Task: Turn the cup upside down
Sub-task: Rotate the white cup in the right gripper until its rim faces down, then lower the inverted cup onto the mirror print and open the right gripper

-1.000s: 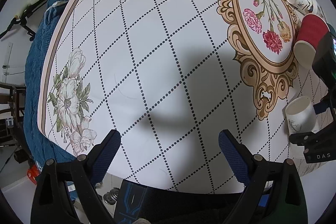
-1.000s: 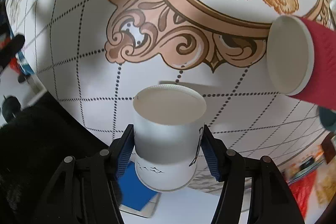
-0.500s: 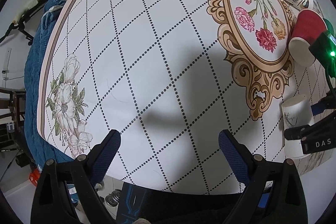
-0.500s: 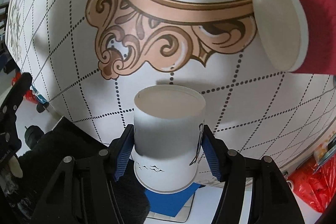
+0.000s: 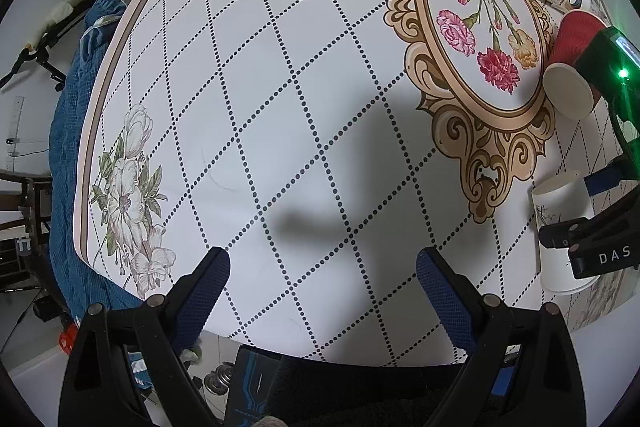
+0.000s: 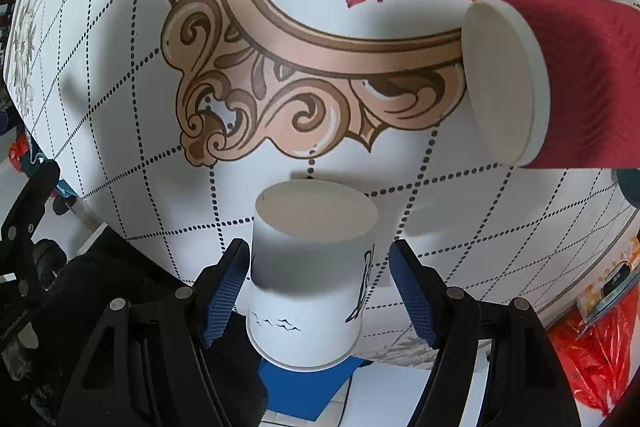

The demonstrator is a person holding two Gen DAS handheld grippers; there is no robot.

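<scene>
An upturned white paper cup (image 6: 312, 267) stands on the table (image 6: 120, 131) between the right gripper's (image 6: 320, 287) parted fingers; left gripper (image 5: 322, 283) open, empty.

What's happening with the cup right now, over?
Left gripper open, idle. Right gripper open around white cup, upside down on table. Red cup lying nearby, not blocking.

Left view: we are looking down across the table (image 5: 304, 115) from its near edge.
Right view: we are sitting close, sharing the white cup (image 6: 310, 267) and red cup (image 6: 576, 83).
</scene>
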